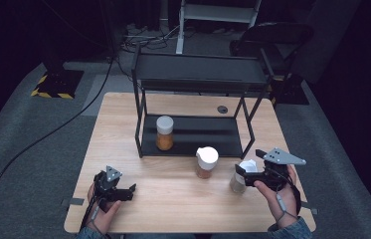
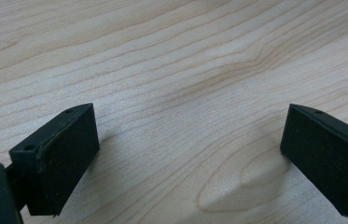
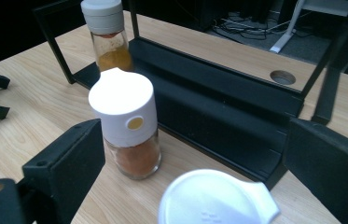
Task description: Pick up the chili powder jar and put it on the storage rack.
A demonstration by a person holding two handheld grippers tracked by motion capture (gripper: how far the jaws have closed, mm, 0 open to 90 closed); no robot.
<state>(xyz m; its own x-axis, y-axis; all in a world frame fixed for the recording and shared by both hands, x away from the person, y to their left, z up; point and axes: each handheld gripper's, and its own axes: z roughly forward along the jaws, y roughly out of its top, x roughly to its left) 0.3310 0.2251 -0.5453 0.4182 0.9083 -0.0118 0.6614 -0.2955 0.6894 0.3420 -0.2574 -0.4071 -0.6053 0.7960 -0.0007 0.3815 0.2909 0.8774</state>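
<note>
**Ana:** Where is the right gripper [image 1: 243, 169]?

**Ben:** At the right side of the table [image 1: 123, 114], near the front. Its jaws are wide apart. A jar with a white flip lid [image 3: 218, 198] sits low between them. I cannot tell if the pads touch that jar.

**Ana:** What is in the jar?

**Ben:** From above I see some brownish stuff in the glass, under the gripper.

**Ana:** Are there more jars?

**Ben:** Yes. A second jar [image 3: 128, 128] with a white cap and orange powder stands on the table, just past the first one. It is just in front of the black rack [image 1: 193, 134]. A third jar [image 1: 164, 133] with yellow powder stands upright on the low shelf of the rack, toward its left end.

**Ana:** And the left gripper [image 1: 128, 191]?

**Ben:** It is at the front left of the table, well apart from the jars. Its jaws are wide too, with nothing but bare wood between them. A hand [image 1: 104, 211] holds it low over the table.
</note>
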